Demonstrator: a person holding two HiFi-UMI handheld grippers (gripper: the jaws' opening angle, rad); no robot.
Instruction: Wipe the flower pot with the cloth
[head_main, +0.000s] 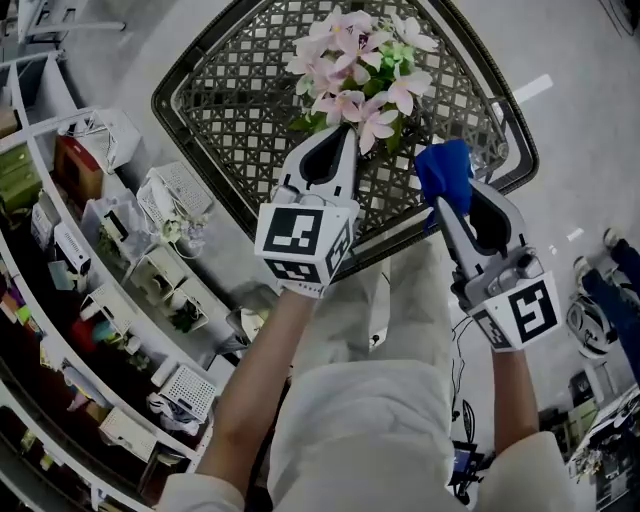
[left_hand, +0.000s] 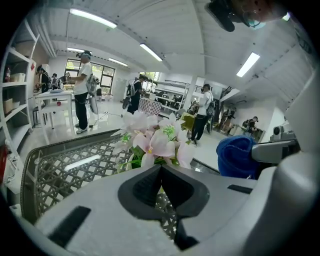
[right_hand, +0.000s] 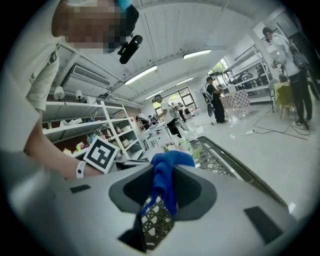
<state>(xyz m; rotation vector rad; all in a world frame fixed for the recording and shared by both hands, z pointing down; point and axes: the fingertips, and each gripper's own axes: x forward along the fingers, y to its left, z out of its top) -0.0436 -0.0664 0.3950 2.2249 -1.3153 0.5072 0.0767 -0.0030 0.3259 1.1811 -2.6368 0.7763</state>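
Pink artificial flowers (head_main: 360, 70) stand over a dark lattice table (head_main: 230, 100); their pot is hidden under the blooms and my left gripper. The left gripper (head_main: 347, 128) reaches in at the base of the flowers. In the left gripper view the left gripper (left_hand: 159, 169) has its jaws closed on a thin pale sliver, with the flowers (left_hand: 155, 140) just beyond. A blue cloth (head_main: 445, 170) is pinched in my right gripper (head_main: 440, 200), just right of the flowers. In the right gripper view the cloth (right_hand: 165, 175) hangs between the jaws of the right gripper (right_hand: 162, 167).
White shelves (head_main: 90, 250) with boxes and small items run along the left. The lattice table's rim (head_main: 505, 130) curves round behind the right gripper. Several people (left_hand: 82, 90) stand far off in the hall. A cable (head_main: 462, 400) hangs by my right side.
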